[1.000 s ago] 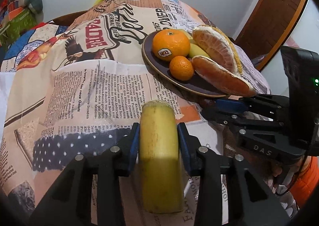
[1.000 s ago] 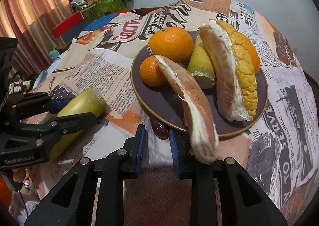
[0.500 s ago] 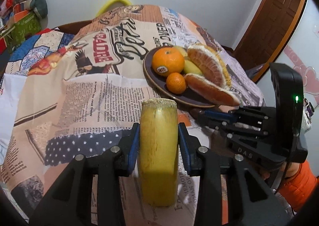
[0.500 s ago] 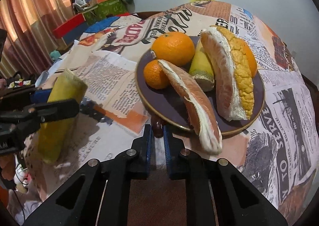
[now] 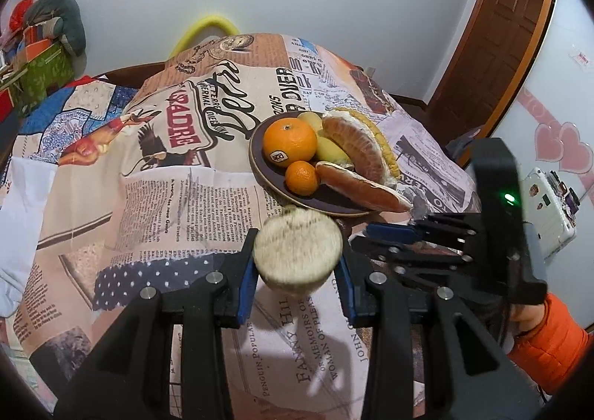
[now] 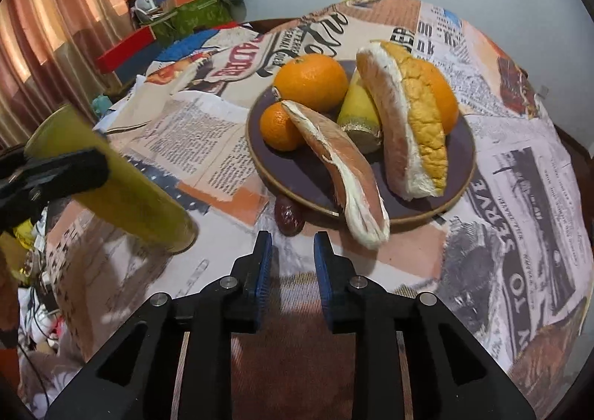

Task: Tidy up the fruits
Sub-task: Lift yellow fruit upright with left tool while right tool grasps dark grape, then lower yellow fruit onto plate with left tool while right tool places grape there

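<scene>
My left gripper (image 5: 297, 264) is shut on a yellow-green sugarcane piece (image 5: 297, 253) and holds it raised and tilted above the table; it also shows in the right wrist view (image 6: 111, 179). A dark plate (image 6: 462, 145) holds a big orange (image 6: 312, 82), a small orange (image 6: 278, 127), two pomelo wedges (image 6: 338, 167) and a yellow cut piece (image 6: 360, 115). My right gripper (image 6: 291, 253) is open and empty just in front of a brown date (image 6: 289, 214), which lies on the cloth at the plate's near rim.
The round table wears a newspaper-print cloth (image 5: 148, 197). Boxes and cushions (image 6: 178, 12) are stacked at the far left by a curtain. A wooden door (image 5: 497, 38) is at the right. The right gripper's body (image 5: 482, 234) is right of the sugarcane.
My left gripper has lifted and tipped the sugarcane piece so its cut end faces the camera. My right gripper closed near the date, then opened and drew back a little.
</scene>
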Available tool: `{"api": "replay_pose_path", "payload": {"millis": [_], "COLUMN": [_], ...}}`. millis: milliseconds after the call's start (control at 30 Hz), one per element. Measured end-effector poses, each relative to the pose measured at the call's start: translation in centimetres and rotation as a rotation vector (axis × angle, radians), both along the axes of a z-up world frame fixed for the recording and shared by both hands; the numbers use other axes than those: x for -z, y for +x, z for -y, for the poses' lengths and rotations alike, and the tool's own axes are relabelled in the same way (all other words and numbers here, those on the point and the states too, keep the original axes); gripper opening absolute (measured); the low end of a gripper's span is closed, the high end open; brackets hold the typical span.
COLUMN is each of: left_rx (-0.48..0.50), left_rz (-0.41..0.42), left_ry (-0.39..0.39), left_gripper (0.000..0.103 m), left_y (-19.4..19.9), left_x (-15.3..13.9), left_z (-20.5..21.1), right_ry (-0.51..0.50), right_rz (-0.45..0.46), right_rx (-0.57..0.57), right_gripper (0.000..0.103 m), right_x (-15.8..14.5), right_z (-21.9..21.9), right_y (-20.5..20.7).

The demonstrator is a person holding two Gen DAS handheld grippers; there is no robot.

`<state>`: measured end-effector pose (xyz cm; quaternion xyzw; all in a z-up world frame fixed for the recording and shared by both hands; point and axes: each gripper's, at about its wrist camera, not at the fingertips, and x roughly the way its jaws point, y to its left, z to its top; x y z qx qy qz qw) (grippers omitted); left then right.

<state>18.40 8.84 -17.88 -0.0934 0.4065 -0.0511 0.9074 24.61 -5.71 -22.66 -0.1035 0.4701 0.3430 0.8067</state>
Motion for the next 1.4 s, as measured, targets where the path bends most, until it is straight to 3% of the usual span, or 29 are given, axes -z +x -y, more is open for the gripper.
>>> {"api": "replay_pose_path", "payload": {"millis": [300, 433, 600, 1067, 1400], "left_rx": [-0.007, -0.016, -0.02, 0.018, 0.021], "left_rz": [0.01, 0.009, 0.019, 0.074, 0.044], "left_ry": [-0.009, -0.018, -0.025, -0.01, 0.007], "left_gripper": [0.037, 0.037, 0.037, 0.037, 0.037], "left_y": [0.0, 0.1, 0.3, 2.8, 6.7], "left_x": [0.2, 0.3, -0.2, -2.6, -1.5], "left_z": [-0.4, -0.6, -0.5, 2.2, 3.4], "right_ry": [-0.008, -0.001, 0.016, 0.086, 0.108], "right_rz": [-0.013, -0.008, 0.005, 0.112, 0.152], "right_rx": [-0.015, -0.006, -0.012, 0.078, 0.152], "right_gripper": [0.022, 0.014, 0.014, 0.014, 0.014], "right_x": [0.9, 0.9, 0.4, -4.2, -5.1], "right_z": [-2.1, -1.7, -1.1, 5.7, 8.7], "right_y": [1.0, 1.0, 0.5, -0.6, 1.5]}}
